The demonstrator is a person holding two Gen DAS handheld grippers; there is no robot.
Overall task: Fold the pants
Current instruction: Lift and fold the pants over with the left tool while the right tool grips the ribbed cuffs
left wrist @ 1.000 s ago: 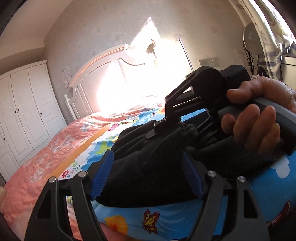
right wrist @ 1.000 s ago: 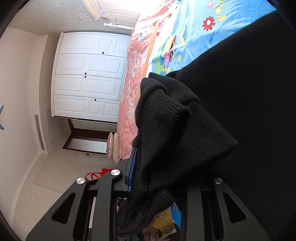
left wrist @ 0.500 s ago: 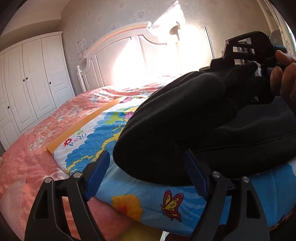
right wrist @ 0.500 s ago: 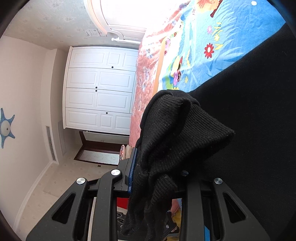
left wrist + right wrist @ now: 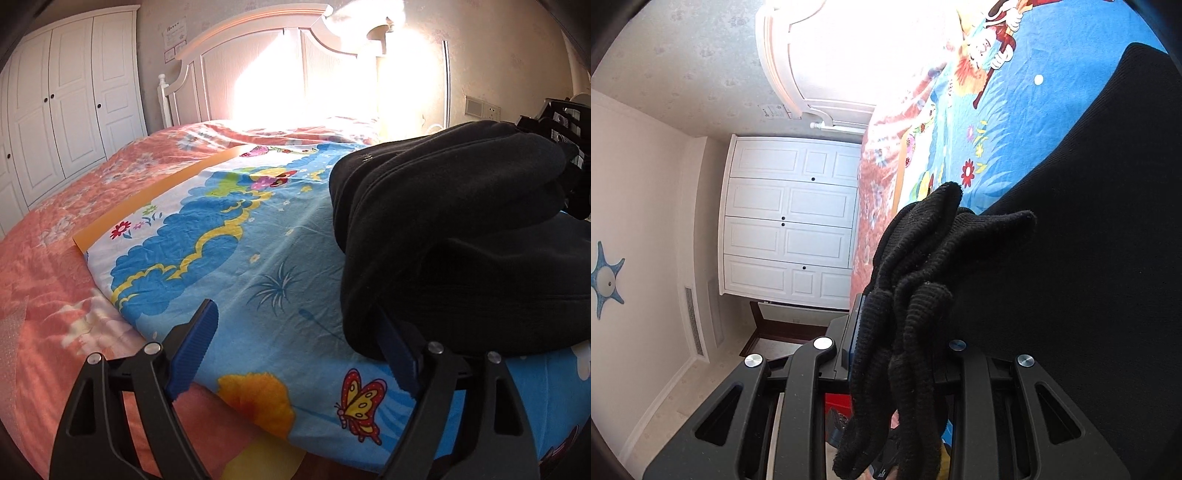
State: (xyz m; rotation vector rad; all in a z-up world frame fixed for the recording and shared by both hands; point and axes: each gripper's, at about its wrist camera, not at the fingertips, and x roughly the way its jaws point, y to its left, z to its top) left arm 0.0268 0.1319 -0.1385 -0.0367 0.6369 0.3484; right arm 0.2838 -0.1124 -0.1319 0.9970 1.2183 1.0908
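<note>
I'm working over a bed with a salmon floral quilt, a white headboard and a white wardrobe at ten o'clock in the left wrist view; a bright cartoon-print sheet is spread on top as the folding surface.

My left gripper stands wide with nothing between its blue pads; the right-hand pad is touching, and partly tucked under, the near edge of the black pants, which bulge at two to three o'clock as a doubled-over mound on the sheet.

My right gripper is clamped narrow on a bunched, ribbed end of the pants, likely a cuff or waistband, though I can't tell which. Loose folds droop down past six o'clock, and the rest of the garment fills the view from one to five o'clock.

I judge I'm mid-fold, carrying this end over the body of the pants. To do it well I'd keep the right grip firm, carry the end level so the layers don't twist, and lay it square on the far edge. The left gripper could pin the near fold so the stack doesn't drag across the sheet. The thick knit looks springy and may bounce open unless pressed flat.
</note>
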